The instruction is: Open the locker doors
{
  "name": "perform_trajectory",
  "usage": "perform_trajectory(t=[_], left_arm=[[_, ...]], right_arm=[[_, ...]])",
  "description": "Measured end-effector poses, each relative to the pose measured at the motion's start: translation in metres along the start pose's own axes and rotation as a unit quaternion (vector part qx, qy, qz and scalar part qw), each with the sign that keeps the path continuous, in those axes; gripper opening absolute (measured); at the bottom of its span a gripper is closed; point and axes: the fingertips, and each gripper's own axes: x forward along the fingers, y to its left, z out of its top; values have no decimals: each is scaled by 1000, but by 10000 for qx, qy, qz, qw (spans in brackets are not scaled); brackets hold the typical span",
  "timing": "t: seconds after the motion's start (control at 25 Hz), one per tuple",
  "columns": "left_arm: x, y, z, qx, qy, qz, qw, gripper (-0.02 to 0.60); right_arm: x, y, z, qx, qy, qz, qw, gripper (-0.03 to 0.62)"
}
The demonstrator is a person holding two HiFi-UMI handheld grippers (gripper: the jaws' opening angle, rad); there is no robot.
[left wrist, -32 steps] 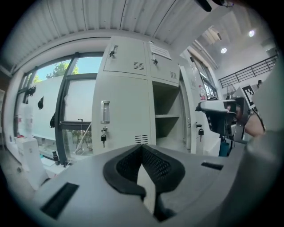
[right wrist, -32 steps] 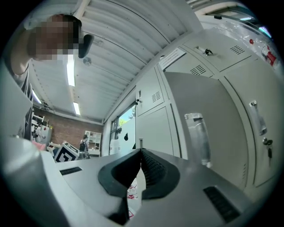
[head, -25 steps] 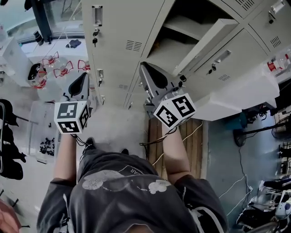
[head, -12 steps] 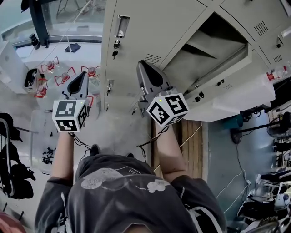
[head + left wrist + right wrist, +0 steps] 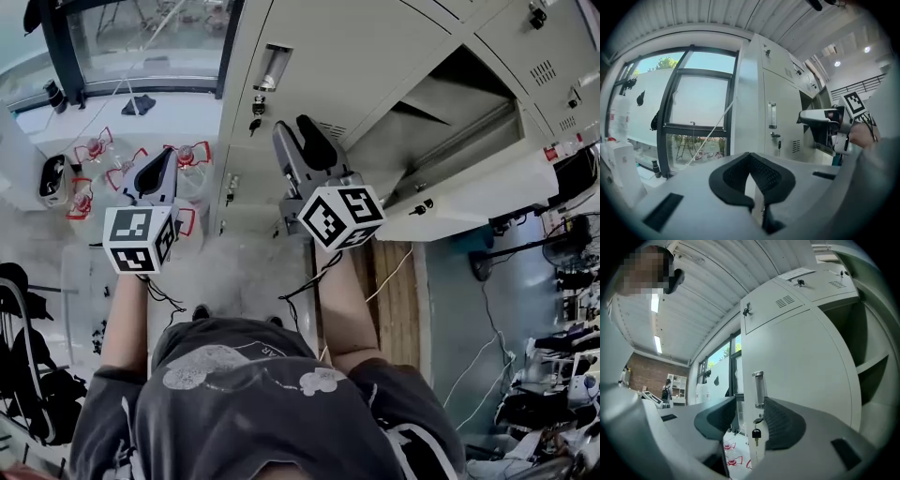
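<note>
- The left gripper (image 5: 751, 159) sits off to the left of the lockers with its jaws pressed together and nothing in them. It is idle, but if the tall door swings out towards that side it could knock into it.
- The closed locker door (image 5: 347, 56), the next to open, stands straight ahead of the right gripper. Its recessed handle (image 5: 759, 389) is high on the left edge, and a key (image 5: 756, 433) hangs in the lock just below.
- The right gripper (image 5: 750, 420) has its jaws parting and about half spread, with nothing gripped. The handle and key line up in the gap between the pads, and neither appears to be touched yet.
- Likely slip: closing too low would pinch the dangling key rather than the handle, which could twist it or jerk it out of the lock.
- The handle is shallow and smooth, so a hold with the tips alone may skid off when pulled. If the lock is turned shut, pulling will only drag the pads free.
- To the right, an open locker (image 5: 441, 98) has its door (image 5: 478, 192) swung out near the right forearm — a wide backward pull could bump the elbow or gripper body against it.
</note>
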Motion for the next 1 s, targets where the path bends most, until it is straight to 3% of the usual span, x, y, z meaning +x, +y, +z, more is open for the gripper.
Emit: perform_trajectory(t=[0.12, 0.24, 0.56, 1.0], left_arm=[[5, 8, -3, -21, 16, -111, 9999, 9], [9, 16, -6, -59, 34, -188, 9998, 9], [15, 42, -10, -118, 69, -262, 9996, 9], [22, 58, -18, -195, 163, -316, 9992, 9]], right_arm=[[17, 7, -6, 44, 142, 40, 9999, 275], [35, 14, -10, 38, 258, 107, 9996, 304], [87, 18, -3, -197, 366, 139, 9990, 305], [111, 14, 7, -457, 349, -23, 9983, 305]])
